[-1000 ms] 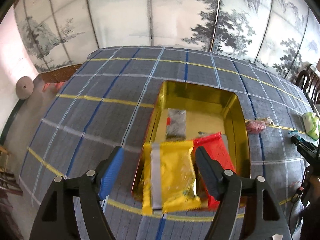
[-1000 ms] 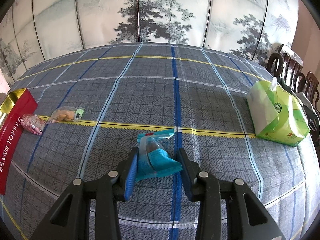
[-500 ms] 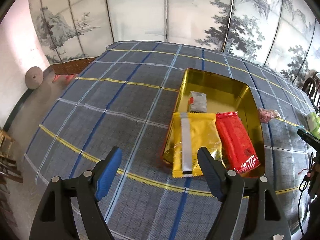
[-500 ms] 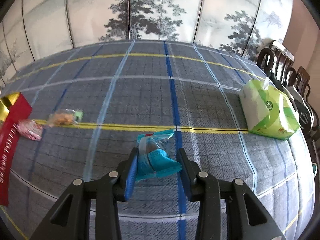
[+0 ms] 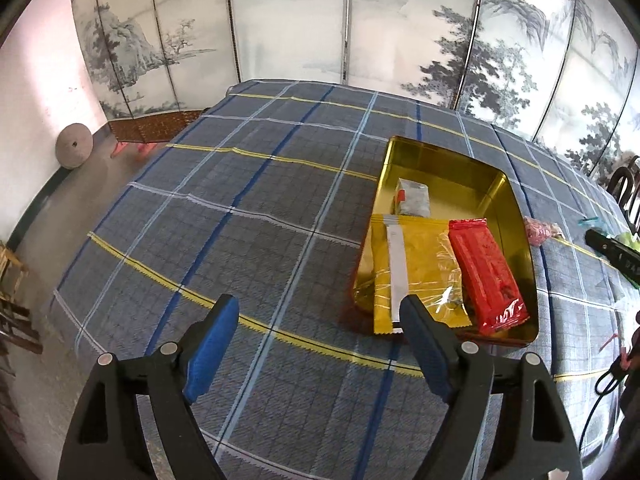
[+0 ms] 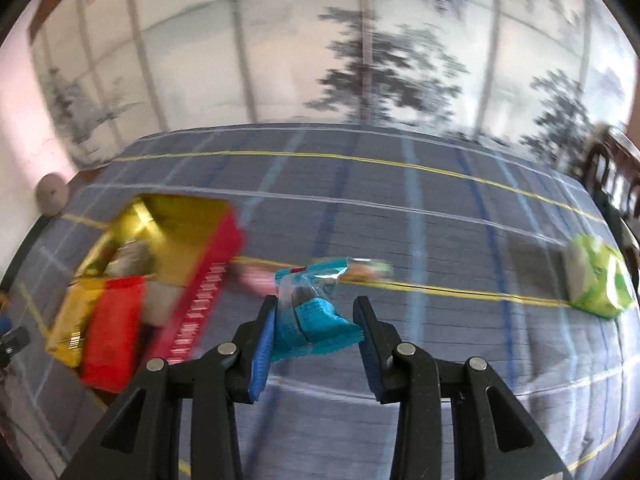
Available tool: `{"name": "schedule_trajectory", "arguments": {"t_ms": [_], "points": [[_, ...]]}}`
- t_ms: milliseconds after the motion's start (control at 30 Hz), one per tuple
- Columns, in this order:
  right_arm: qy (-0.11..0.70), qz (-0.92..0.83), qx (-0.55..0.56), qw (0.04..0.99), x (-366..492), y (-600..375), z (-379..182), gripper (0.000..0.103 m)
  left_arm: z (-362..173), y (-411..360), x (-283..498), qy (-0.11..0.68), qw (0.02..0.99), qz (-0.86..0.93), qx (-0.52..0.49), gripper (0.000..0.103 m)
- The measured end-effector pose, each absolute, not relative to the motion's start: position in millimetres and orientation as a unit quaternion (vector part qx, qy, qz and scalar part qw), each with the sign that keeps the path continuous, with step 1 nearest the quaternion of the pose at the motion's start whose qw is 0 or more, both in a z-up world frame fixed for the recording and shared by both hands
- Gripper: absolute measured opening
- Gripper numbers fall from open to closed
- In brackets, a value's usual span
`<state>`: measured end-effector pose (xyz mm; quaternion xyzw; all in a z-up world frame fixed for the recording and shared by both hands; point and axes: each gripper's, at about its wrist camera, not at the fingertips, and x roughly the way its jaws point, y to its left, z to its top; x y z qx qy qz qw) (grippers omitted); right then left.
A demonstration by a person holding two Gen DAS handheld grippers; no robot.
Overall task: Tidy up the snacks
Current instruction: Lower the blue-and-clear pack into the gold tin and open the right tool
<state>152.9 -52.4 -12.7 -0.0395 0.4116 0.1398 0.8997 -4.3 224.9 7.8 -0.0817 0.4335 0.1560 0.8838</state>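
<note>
Overhead, the left tool (image 5: 316, 326) is opening with nothing between its fingers, beside the gold tin (image 5: 520, 240) on the worktop (image 5: 240, 220); the right tool (image 6: 316, 320) grips a blue snack packet (image 6: 308, 316) above it.

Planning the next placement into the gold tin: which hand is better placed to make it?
Right. The right gripper already clamps a blue-wrapped snack packet, with the gold metal tin close to its left. The left gripper is opening, nothing between its jaws.

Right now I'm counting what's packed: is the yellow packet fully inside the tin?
Not fully. The yellow packet lies in the gold tin, but its near end overhangs the tin's front rim.
</note>
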Motion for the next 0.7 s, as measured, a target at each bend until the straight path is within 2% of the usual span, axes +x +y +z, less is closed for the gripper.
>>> {"name": "schedule_trajectory", "arguments": {"t_ms": [300,700], "points": [[0.416,0.201,-0.095,0.882,127,35,-18,0.038,9,241,-17,0.432,0.881,0.168,-0.096,0.08],[0.427,0.198,-0.148,0.87,125,80,-36,0.038,7,251,-24,0.436,0.876,0.185,-0.094,0.08]]}}
